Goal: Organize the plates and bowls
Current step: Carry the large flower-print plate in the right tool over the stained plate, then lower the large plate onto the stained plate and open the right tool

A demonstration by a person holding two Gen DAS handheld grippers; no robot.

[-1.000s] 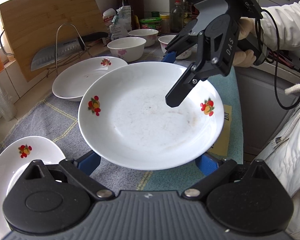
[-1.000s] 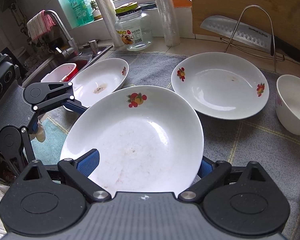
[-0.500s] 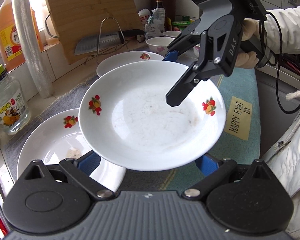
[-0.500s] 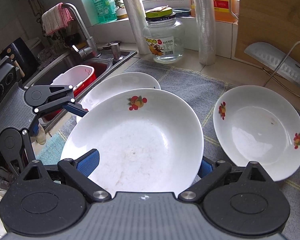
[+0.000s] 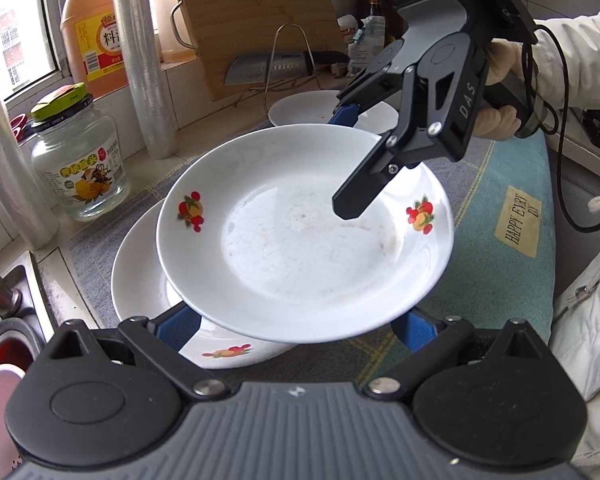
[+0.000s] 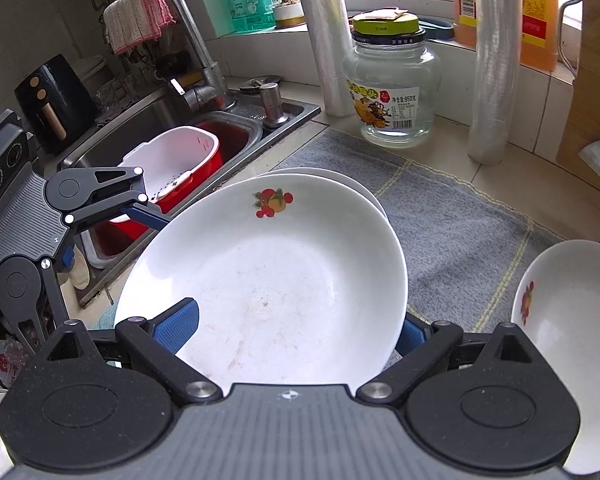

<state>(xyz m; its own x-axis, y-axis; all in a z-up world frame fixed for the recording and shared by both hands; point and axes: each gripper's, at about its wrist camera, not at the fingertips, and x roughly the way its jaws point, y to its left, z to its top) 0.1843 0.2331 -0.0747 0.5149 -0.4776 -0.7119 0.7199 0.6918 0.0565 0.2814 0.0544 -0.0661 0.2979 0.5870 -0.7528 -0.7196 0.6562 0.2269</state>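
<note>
plate [image 5: 300, 240] hangs over the lower plate [image 5: 148, 280], cradled between both wide-spread grippers, left gripper [image 5: 296, 326], right gripper [image 6: 296, 326]; centre it, level it, lower gently.

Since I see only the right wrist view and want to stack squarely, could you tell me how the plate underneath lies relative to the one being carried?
Observer: In the left wrist view the lower plate sticks out from under the held plate toward the left gripper, so they are not centred.
Operator: Thanks. Does the lower plate carry a fruit print too?
Observer: Yes, one fruit print shows on its rim nearest the left gripper.
</note>
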